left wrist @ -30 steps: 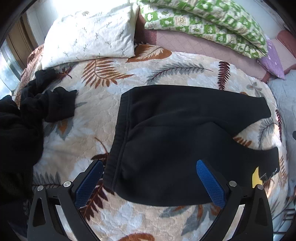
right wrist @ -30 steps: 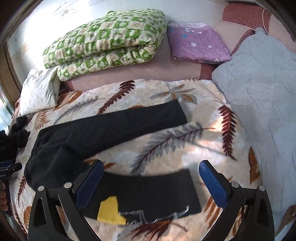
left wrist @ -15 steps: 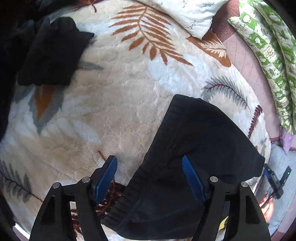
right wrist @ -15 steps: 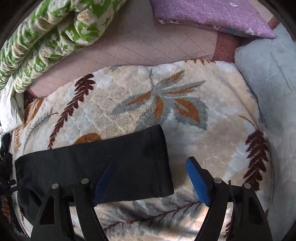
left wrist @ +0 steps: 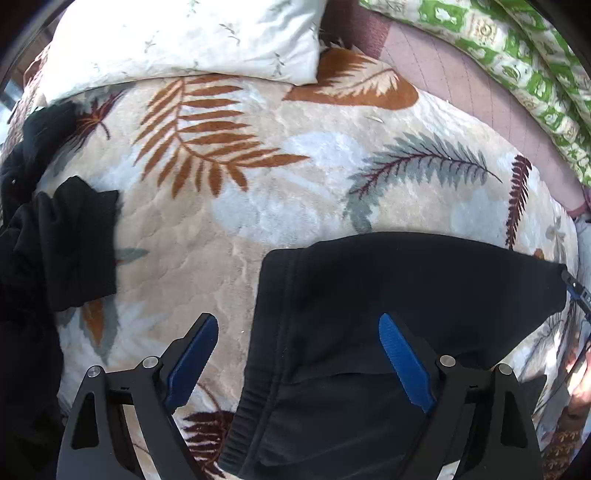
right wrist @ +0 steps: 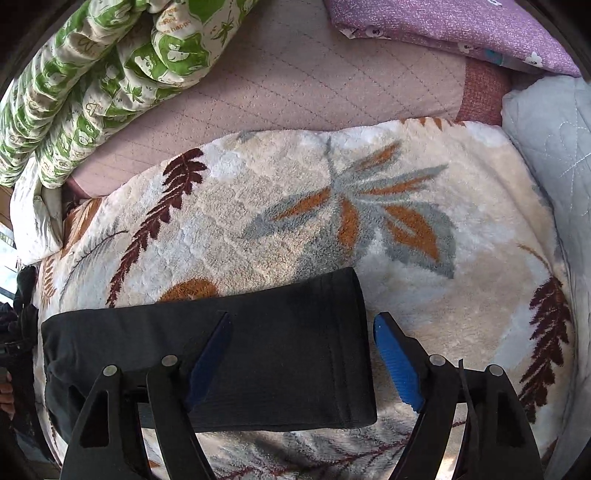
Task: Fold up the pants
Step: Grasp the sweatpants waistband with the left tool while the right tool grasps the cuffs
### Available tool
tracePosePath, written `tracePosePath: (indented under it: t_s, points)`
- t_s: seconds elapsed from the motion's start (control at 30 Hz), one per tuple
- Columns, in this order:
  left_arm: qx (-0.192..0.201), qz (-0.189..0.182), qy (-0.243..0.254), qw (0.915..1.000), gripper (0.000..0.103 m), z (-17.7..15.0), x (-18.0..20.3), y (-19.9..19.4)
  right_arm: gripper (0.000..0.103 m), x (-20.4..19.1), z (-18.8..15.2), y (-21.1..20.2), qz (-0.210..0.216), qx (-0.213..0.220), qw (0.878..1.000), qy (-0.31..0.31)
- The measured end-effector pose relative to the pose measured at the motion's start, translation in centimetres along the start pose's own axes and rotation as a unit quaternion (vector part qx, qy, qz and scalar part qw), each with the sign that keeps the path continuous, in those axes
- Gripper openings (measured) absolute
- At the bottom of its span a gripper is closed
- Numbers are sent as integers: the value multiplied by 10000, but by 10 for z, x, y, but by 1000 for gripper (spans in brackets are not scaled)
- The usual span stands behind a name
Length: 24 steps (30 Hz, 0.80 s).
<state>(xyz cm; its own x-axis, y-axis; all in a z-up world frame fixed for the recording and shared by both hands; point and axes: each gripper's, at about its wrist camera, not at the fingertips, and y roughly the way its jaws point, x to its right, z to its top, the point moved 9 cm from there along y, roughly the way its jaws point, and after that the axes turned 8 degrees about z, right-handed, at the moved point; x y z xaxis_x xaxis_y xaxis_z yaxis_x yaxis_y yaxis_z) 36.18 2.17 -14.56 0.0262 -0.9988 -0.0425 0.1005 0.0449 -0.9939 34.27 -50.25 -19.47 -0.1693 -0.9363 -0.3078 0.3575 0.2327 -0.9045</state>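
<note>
Black pants [left wrist: 388, 295] lie flat on a leaf-patterned blanket [left wrist: 236, 206]. In the left wrist view my left gripper [left wrist: 299, 358] is open, its blue fingers either side of the ribbed waistband [left wrist: 255, 398], close above it. In the right wrist view my right gripper [right wrist: 301, 360] is open over the cuff end of a pant leg [right wrist: 280, 343]; its left finger is over the cloth, its right finger over the blanket [right wrist: 424, 280] beyond the cuff edge. Neither holds cloth.
A heap of other black clothes [left wrist: 48, 243] lies at the left. A white pillow [left wrist: 177, 37], a green patterned quilt [right wrist: 92, 85], a purple pillow [right wrist: 454, 26] and a grey quilt [right wrist: 554, 136] border the blanket. The other gripper's tip [left wrist: 576, 288] shows at far right.
Both grippers dropped from a high overview to close above the pants: the left to the waistband, the right to the far leg's cuff. Both stay open.
</note>
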Motion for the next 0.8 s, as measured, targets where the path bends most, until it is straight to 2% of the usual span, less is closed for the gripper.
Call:
tracePosePath:
  t_s: [0.2, 0.27, 0.37, 0.4, 0.43, 0.47, 0.5, 0.53, 0.67, 0.8]
  points:
    - [-87, -147, 98, 9998, 85, 9, 10, 28, 78, 3, 8, 7, 27, -67, 10000, -48]
    - [-151, -191, 85, 9997, 75, 15, 9, 39, 78, 2, 10, 9, 124, -92, 9998, -89]
    - [-240, -213, 76, 9995, 63, 21, 10, 48, 68, -1, 12, 15, 211, -179, 9995, -146]
    - [-235, -175, 115, 9995, 60, 21, 10, 48, 62, -3, 12, 17, 207, -225, 9993, -192]
    - [-218, -107, 169, 9996, 52, 22, 10, 48, 53, -4, 12, 18, 138, -250, 9992, -262]
    - [-207, -50, 220, 9995, 39, 22, 11, 47, 46, -4, 11, 18, 91, -290, 9990, -323]
    - [-223, -67, 242, 9994, 34, 21, 12, 46, 22, -6, 10, 18, 126, -342, 9987, -366]
    - [-246, -85, 234, 9994, 28, 21, 13, 43, 6, -8, 9, 18, 188, -408, 9983, -371]
    - [-98, 116, 227, 9996, 26, 21, 11, 29, 6, -18, 4, 8, 134, -369, 9973, -615]
    - [210, 259, 176, 9993, 26, 17, 12, 6, 6, -21, 3, -20, 20, -51, 9974, -719]
